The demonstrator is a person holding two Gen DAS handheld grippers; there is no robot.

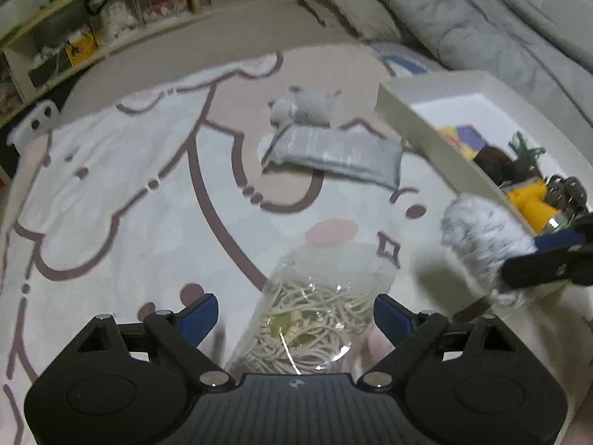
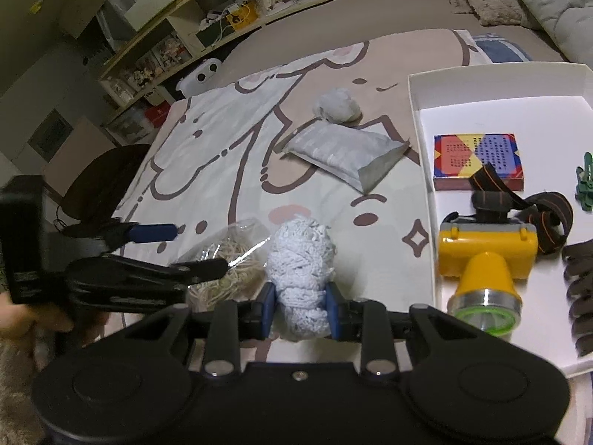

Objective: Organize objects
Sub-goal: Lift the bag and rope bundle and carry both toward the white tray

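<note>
Two wrist views over a cartoon-print rug (image 2: 207,155) on the floor, read left to right.

Left claw (image 1: 294,315): its jaws stand wide with nothing pressed between them. A clear bag of noodle-like strands (image 1: 307,319) lies on the rug in the gap, touching neither pad as far as the view shows. In the right wrist view this claw (image 2: 192,250) hangs over the same bag (image 2: 222,259).

Middle: right claw (image 2: 301,304), jaws narrow and clamped on a ball of white yarn (image 2: 300,267), held above the rug just beside the bag. Farther back a grey pouch (image 2: 344,155) and a small grey plush (image 2: 339,105) lie on the rug, touching each other.

Right: a white tray (image 2: 422,170) holding a coloured box (image 2: 478,159), a yellow headlamp (image 2: 485,259) with its strap, and a green clip (image 2: 585,181).

Risks, as judgement:
- The yarn is soft, so it could squeeze out of the grip or shed a loop that drags on the way to the tray
- Carried low, it could catch the tray wall or nudge the headlamp
- The bag is slick and crinkly; a shallow pinch may take only film and let it slide
- The two claws are close and could bump
</note>
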